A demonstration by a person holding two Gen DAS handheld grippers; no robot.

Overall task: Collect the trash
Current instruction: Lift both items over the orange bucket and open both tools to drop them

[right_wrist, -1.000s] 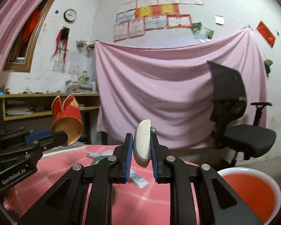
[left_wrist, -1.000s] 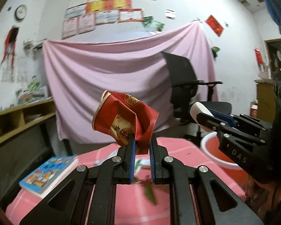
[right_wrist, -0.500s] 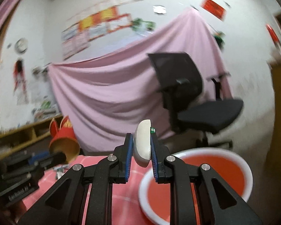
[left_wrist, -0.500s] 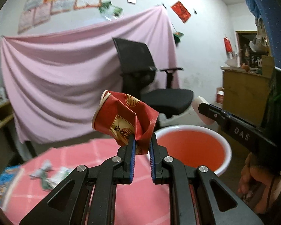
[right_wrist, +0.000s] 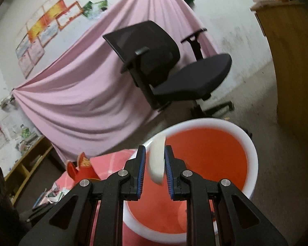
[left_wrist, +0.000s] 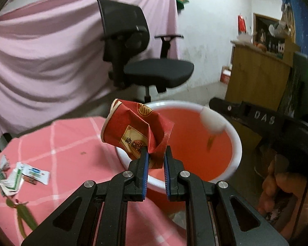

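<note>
I had both claws loaded and brought over the bin. The left gripper (left_wrist: 155, 160) was clamped narrow on the torn edge of a crushed red paper cup (left_wrist: 133, 131), pinching only its crumpled lower flap so the cup's body stuck up and forward of the pads. From the left wrist view the cup hung over the near rim of the red bucket (left_wrist: 234, 135) with its white lip, just past the edge of the pink checked table (left_wrist: 61, 143). I judged that was the reason for holding it by the flap: the bulk sat clear of the pads, so it should fall free once the jaws parted.

The right gripper (right_wrist: 155, 164) was pinched narrow on a small white rounded piece (right_wrist: 157, 160), gripped across its thin sides; I could not tell what it was. In the left wrist view that piece showed at the tip of the right tool, above the bucket's far side, with something brownish below it that was too blurred to name.

More trash lay on the table well apart from the bucket: torn wrappers (left_wrist: 20, 176) and a green scrap (left_wrist: 24, 215) near the left edge. To my eye, both held pieces were placed for dropping, and the wrappers remained to be fetched.
</note>
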